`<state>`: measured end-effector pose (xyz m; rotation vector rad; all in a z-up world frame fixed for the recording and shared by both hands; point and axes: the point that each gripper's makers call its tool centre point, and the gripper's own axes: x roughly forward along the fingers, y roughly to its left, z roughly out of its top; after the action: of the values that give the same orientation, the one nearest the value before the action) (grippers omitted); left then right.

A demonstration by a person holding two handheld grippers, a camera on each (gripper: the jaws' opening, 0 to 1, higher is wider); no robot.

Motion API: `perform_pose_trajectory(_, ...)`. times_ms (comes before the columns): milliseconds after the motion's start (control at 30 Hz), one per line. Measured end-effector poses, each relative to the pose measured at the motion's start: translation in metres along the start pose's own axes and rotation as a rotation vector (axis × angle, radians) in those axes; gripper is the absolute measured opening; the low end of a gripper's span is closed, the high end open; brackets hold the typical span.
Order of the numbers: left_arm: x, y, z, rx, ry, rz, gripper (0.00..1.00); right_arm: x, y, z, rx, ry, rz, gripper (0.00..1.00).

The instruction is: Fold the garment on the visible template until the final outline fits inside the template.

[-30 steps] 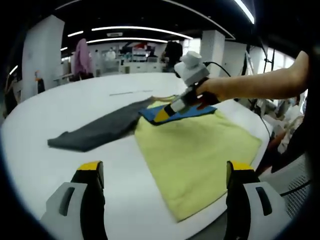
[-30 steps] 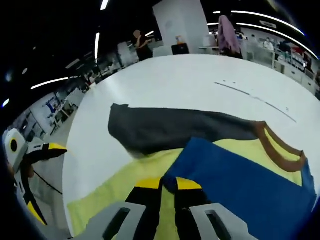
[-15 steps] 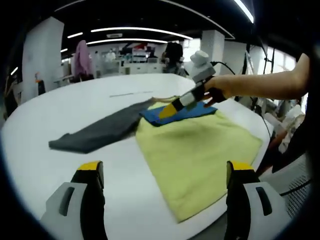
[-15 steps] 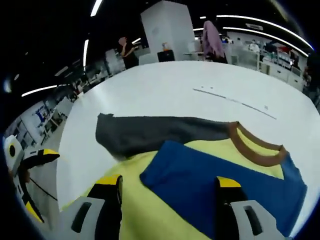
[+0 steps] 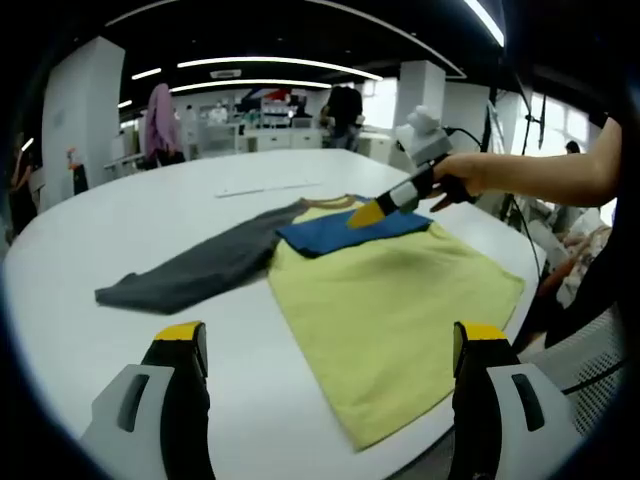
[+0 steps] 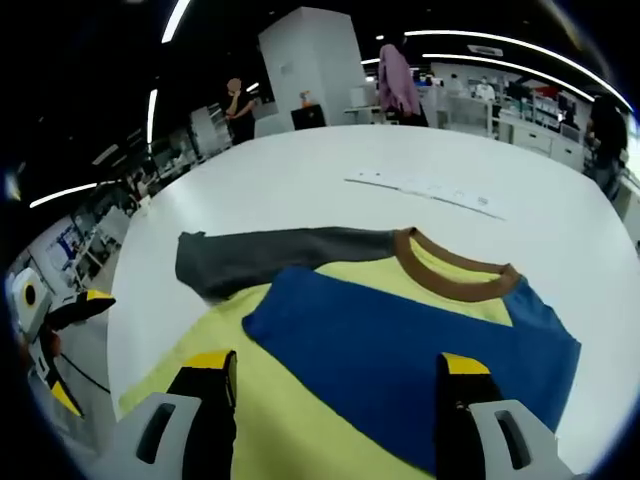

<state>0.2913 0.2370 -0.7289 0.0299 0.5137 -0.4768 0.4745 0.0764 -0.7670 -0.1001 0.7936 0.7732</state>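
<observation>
Shirt (image 6: 330, 400) is lying flat on the white table (image 5: 120, 220), blue sleeve (image 6: 420, 345) folded over the yellow body. My right claw (image 6: 335, 372) and left claw (image 5: 330, 340) both gape wide, holding nothing.

One garment (image 6: 400, 330) (two sleeves), two tongs, one table (image 6: 300, 190).

Bare table (image 5: 120, 215) around garment (image 5: 390, 300) — open passage.
</observation>
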Motion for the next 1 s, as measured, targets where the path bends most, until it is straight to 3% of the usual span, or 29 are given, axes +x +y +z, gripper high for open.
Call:
perform_pose_trajectory(600,0.002,-0.005,0.002,0.008,0.008,-0.004,0.99,-0.060,-0.069,-0.035,0.025,0.013,-0.115,0.73)
perform_pose_trajectory(1000,0.002,-0.003,0.001,0.013,0.011,-0.009,0.99,-0.079,-0.092,-0.058,0.060,0.028,-0.166,0.55)
